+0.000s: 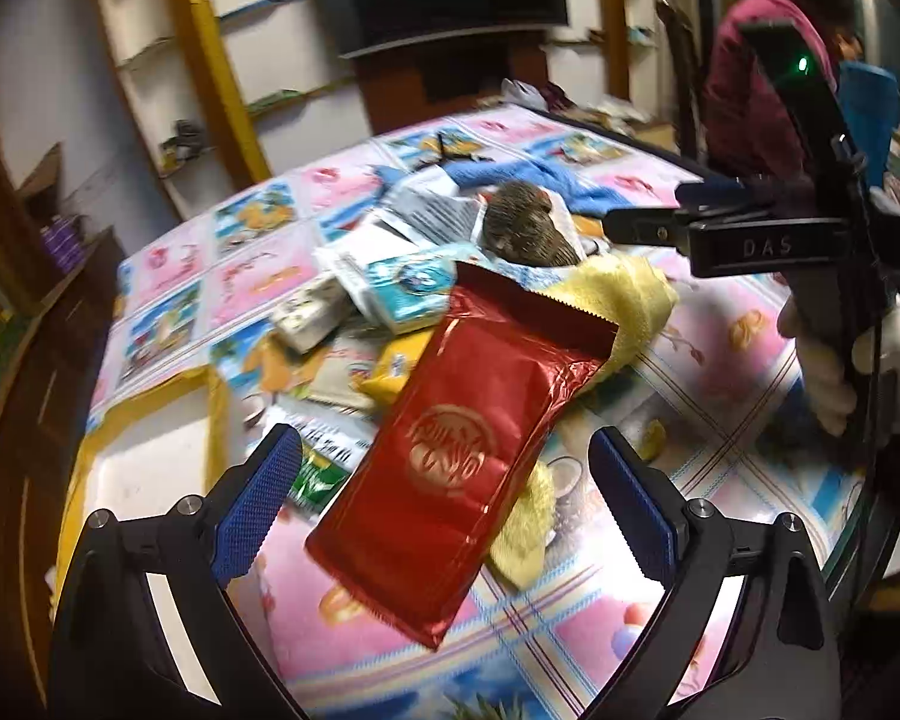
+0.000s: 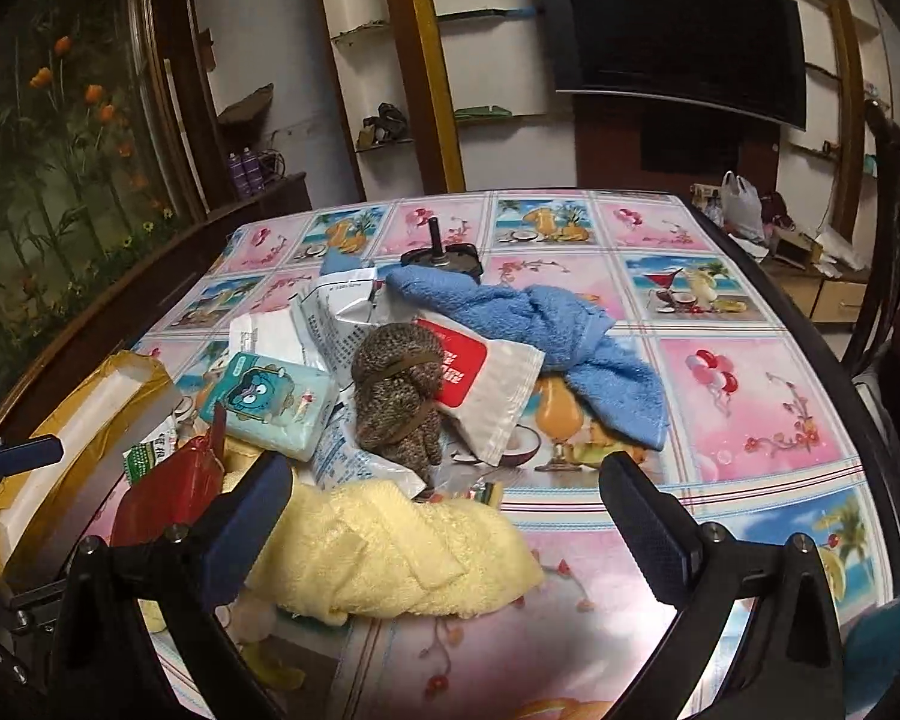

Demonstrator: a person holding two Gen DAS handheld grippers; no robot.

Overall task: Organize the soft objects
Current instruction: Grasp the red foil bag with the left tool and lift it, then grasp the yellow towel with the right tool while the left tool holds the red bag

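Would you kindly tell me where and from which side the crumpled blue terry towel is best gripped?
I'd grip the bunched, knot-like ridge at the middle of the crumpled blue terry towel, coming from above. It stands proud of the table there, while the flat corner on the near right lies flush and offers less to pinch.

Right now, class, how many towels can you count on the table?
2. A blue towel lies knotted toward the far side of the pile, partly on a white pouch. A yellow towel lies crumpled at the near edge. More could be buried under the packets.
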